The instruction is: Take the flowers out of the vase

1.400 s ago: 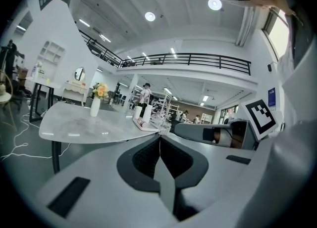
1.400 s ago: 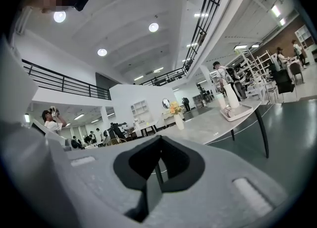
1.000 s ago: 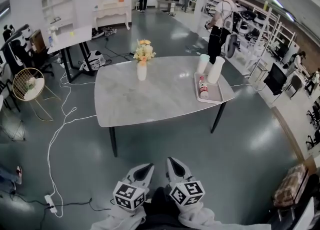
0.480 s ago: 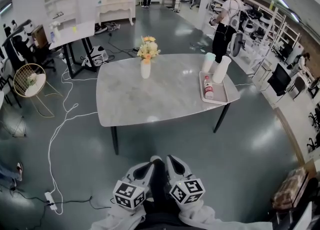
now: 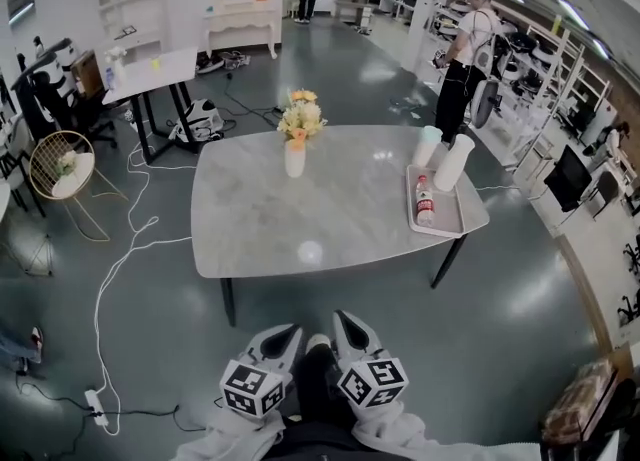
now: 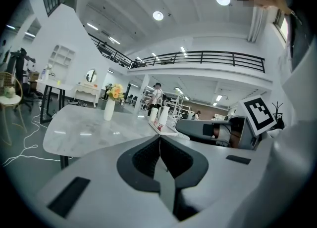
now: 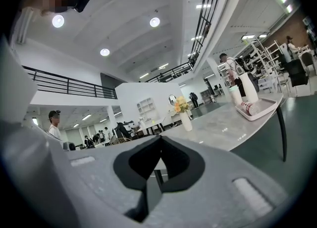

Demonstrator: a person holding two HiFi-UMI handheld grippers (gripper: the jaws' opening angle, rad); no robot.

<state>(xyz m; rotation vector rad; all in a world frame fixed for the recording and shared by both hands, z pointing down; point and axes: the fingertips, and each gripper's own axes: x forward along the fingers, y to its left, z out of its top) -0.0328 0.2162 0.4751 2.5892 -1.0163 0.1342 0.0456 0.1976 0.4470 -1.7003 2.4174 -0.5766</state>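
1. Head view: compared with a second ago, the table (image 5: 330,211) has drawn closer and sits lower in the frame, while both grippers have stayed side by side at the bottom edge. The white vase (image 5: 295,160) stands upright on the table's far left part, with the flowers (image 5: 301,117) in its mouth. It lies well apart from both grippers, straight ahead of the left gripper (image 5: 288,332) and ahead-left of the right gripper (image 5: 345,322). The left is judged marginally nearer.
2. Left gripper view: the fingers are clenched together with nothing between them. The vase (image 6: 109,110) stands beyond the table's near edge, left of the fingertip line.
3. Right gripper view: the fingers are likewise clenched and empty. The vase (image 7: 186,121) appears slightly right of the fingertip line. The stems run vertically, so the pull is judged to be upward.
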